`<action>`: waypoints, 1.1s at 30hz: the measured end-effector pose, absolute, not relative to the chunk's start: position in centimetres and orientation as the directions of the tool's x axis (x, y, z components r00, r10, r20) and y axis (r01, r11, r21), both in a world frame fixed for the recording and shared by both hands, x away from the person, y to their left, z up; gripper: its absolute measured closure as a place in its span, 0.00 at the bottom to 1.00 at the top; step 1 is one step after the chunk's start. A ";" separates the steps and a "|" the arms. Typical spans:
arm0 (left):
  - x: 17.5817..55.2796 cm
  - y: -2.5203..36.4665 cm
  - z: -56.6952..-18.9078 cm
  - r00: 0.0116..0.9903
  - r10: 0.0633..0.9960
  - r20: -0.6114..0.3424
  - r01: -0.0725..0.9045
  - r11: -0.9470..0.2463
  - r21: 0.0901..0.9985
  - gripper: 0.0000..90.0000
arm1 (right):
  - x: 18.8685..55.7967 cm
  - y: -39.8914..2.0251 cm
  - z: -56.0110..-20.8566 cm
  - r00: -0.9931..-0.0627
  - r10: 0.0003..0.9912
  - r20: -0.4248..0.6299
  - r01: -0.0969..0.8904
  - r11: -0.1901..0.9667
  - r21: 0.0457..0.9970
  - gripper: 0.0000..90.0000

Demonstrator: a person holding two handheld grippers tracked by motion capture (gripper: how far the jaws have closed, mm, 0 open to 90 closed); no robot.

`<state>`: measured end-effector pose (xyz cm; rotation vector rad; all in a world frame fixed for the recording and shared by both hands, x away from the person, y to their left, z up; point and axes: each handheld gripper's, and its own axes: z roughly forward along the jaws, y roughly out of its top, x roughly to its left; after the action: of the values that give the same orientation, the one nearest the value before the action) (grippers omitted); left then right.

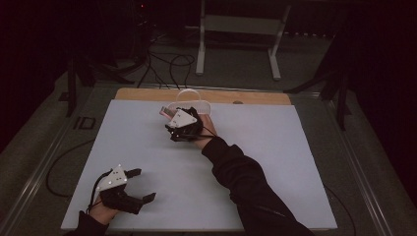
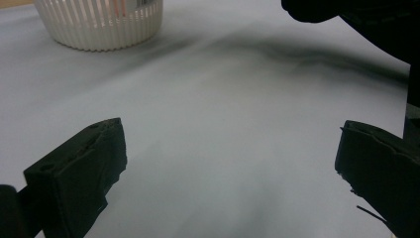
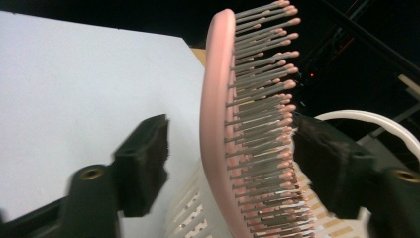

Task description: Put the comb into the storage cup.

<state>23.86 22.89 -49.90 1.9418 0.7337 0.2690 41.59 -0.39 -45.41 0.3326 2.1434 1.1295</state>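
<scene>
Left gripper (image 1: 139, 186) idle at seven o'clock, jaws wide apart; right gripper (image 3: 230, 158), jaws parted, brackets the pink plastic bristled hairbrush (image 3: 247, 129) standing in the white slatted plastic basket (image 2: 99, 22) at twelve o'clock — seemingly deposited — only withdrawal apparently left.

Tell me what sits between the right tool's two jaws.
A pink hairbrush stands between them in the right gripper view, bristles toward the right jaw, a gap beside the left one. The right tool is open, above the white slatted basket.
</scene>
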 end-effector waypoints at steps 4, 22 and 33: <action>23.9 22.9 -49.9 0.791 0.598 -0.125 0.376 -0.315 0.871 0.00 | 41.8 -0.5 -45.3 -0.748 0.511 -0.423 -0.068 0.575 0.816 0.22; 23.9 22.9 -50.0 0.787 0.606 -0.114 0.374 -0.322 0.870 0.00 | 42.5 -2.0 -44.6 -0.782 0.520 -0.344 -0.017 0.533 0.846 0.09; 23.8 22.8 -49.9 0.774 0.625 -0.099 0.367 -0.316 0.875 0.00 | 42.8 -2.7 -44.2 -0.828 0.493 -0.267 0.027 0.511 0.859 0.09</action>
<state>23.82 22.78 -49.91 1.9399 0.7508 0.3155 42.83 -2.69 -44.15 0.4249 2.2694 1.2790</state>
